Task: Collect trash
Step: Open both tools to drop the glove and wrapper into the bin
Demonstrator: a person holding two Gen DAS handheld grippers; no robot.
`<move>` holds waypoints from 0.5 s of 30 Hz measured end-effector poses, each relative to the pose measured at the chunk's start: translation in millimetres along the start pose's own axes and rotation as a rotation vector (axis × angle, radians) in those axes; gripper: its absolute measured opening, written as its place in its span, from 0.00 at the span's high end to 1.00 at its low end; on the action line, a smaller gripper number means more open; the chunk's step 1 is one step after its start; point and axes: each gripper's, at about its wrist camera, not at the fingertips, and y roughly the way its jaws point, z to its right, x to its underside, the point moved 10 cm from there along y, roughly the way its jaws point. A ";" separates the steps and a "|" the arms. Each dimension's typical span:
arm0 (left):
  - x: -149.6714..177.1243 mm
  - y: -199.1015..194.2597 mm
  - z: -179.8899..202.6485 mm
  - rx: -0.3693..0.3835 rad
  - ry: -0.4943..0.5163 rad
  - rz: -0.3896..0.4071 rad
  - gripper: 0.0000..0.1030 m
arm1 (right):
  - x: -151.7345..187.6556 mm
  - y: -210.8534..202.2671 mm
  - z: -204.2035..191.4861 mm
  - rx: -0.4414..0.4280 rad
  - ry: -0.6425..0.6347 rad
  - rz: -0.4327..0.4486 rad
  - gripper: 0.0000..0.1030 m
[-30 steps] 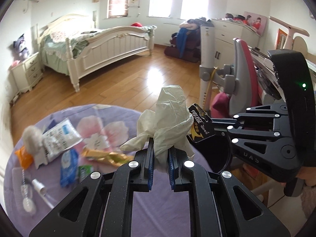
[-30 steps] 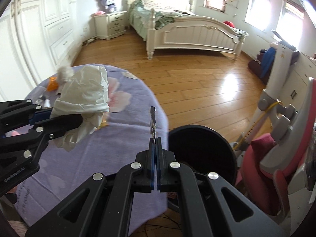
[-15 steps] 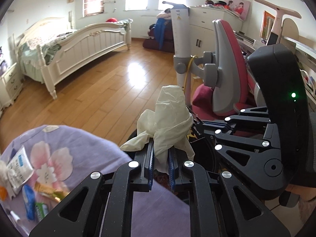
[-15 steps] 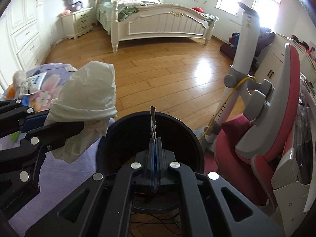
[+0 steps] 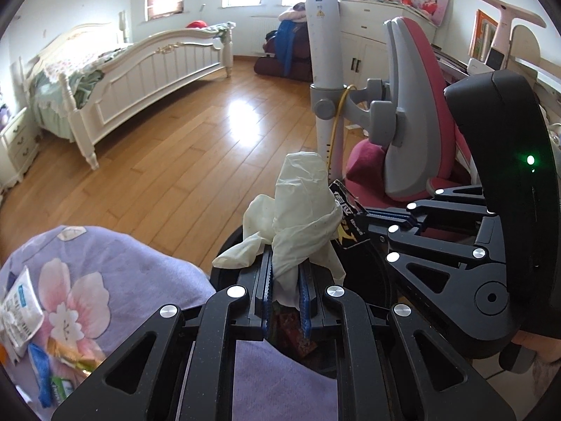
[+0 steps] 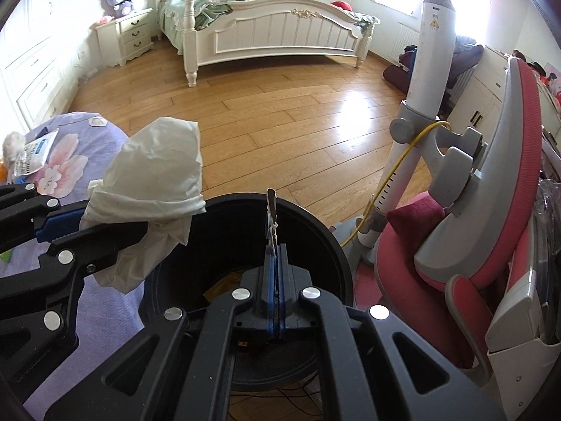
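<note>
My left gripper (image 5: pixel 284 280) is shut on a crumpled cream-white glove (image 5: pixel 301 203), held over the near rim of the black trash bin (image 6: pixel 315 224). The glove also shows in the right wrist view (image 6: pixel 157 172), at the bin's left edge. My right gripper (image 6: pixel 275 256) is shut on a thin black snack wrapper (image 6: pixel 270 217), seen edge-on above the bin's mouth; its printed face shows in the left wrist view (image 5: pixel 349 221). The bin holds some trash at its bottom (image 6: pixel 221 286).
A round table with a purple floral cloth (image 5: pixel 115 273) stands left of the bin, with several wrappers (image 5: pixel 21 315) on its far left. A pink and grey chair (image 6: pixel 484 210) and a white post (image 6: pixel 420 105) stand right of the bin. Wooden floor and a bed (image 6: pixel 273 31) lie beyond.
Both grippers have swung right from above the table to the bin, carrying the glove and the wrapper. The table and its wrappers have slid to the left of both views.
</note>
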 end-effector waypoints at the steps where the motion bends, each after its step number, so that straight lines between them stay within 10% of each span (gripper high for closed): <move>1: -0.4 0.7 -0.4 -0.005 -0.001 -0.002 0.80 | 0.1 1.1 0.6 0.004 0.001 -0.006 0.95; 6: -4.4 0.2 -4.1 -0.017 -0.014 0.005 0.64 | 1.3 2.0 5.8 0.032 0.010 -0.020 0.93; 9: -3.5 -4.2 -6.8 -0.015 -0.023 0.012 0.63 | 1.6 1.4 8.4 0.038 0.015 -0.024 0.65; 11: -1.0 -10.7 -9.9 -0.018 -0.028 0.021 0.63 | 0.4 -3.1 9.9 0.058 0.021 -0.010 0.23; 15: 5.5 -30.8 -22.3 -0.017 -0.061 0.044 0.63 | -7.2 -17.2 7.6 0.078 0.028 0.048 0.19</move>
